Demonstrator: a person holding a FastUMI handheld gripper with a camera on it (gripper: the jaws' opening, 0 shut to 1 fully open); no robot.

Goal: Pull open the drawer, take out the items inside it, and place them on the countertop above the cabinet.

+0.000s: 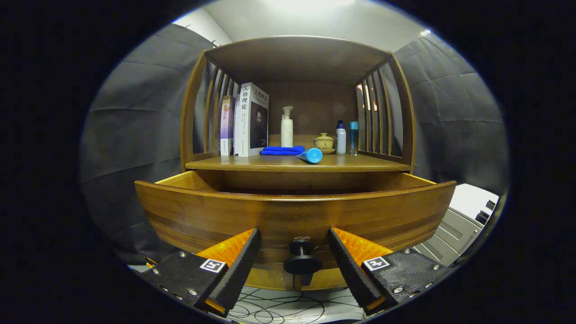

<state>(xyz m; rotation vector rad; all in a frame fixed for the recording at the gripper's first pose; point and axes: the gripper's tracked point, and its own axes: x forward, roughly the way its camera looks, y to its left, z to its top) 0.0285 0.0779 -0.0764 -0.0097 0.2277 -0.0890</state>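
Spread wide, my gripper [294,252] has a finger on either side of the drawer's knob [301,262], neither one touching it, so I am gripping nothing. That round dark knob stands out on a short stem from the middle of the drawer [294,216] front, right between the fingers, and I judge it the only sensible place to take hold: small, hard and smooth, so the pads should close squarely on the stem or behind the disc to keep from slipping off.

Just beyond the fingers the drawer front is a broad panel of warm brown wood with visible grain bands. It looks solid and stiff, probably fairly heavy, and it already stands pulled well out from the cabinet [407,135]. From this low angle I cannot see over its front edge, so whatever lies inside is hidden from me.

Farther back, above the drawer, is the countertop [360,164], a wooden shelf with slatted sides. Near its front edge lies a blue tube [310,155] on its side, just beside a folded blue cloth [282,150]. Behind them stand two books [245,121], a white pump bottle [286,128], a small lidded cup [323,141] and two slim bottles [347,137]. I judge the bare wood at the shelf's front right the likeliest spot for anything lifted out.
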